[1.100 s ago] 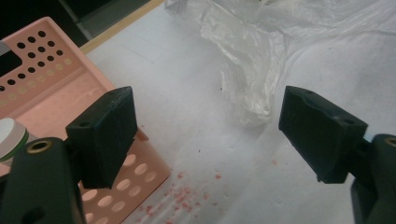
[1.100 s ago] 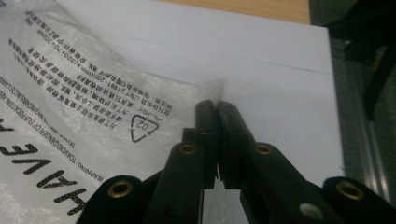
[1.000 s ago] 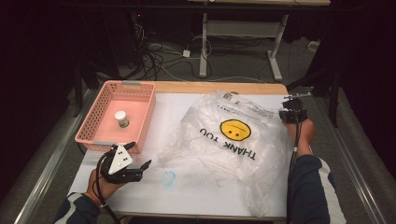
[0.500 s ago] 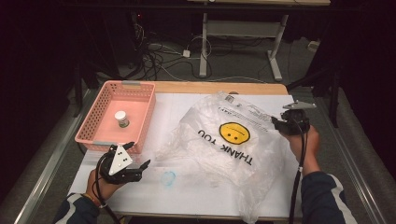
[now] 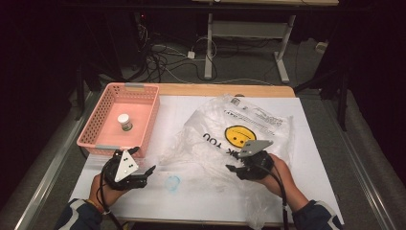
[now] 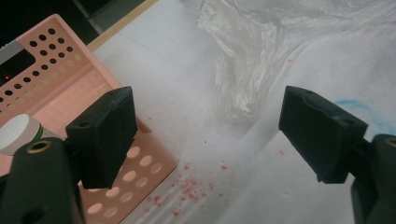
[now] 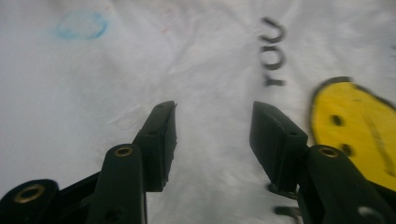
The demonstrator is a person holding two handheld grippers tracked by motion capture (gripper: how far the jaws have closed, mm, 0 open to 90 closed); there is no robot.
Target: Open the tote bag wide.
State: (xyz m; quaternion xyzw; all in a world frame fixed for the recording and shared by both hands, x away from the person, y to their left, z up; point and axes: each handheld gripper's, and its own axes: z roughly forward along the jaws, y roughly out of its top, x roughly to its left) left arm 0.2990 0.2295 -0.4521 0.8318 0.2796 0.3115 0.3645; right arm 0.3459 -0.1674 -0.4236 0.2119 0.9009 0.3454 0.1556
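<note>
The right gripper (image 5: 234,167) has swung in from the far right corner of the plastic bag (image 5: 230,143) to hover over its middle, just below the yellow smiley face (image 5: 239,135), within 1 second. That suggests a grasp on the film is about to begin. Its jaws stand part-open above the crinkled plastic beside the "YOU" lettering (image 7: 274,51), holding nothing; contact cannot be told. The left gripper (image 5: 143,165) has barely moved, jaws spread wide and empty just off the bag's left edge, beside the pink basket (image 5: 143,103) holding 1 small white-capped bottle (image 5: 125,121). The bag lies flat across the tabletop (image 5: 172,108).
</note>
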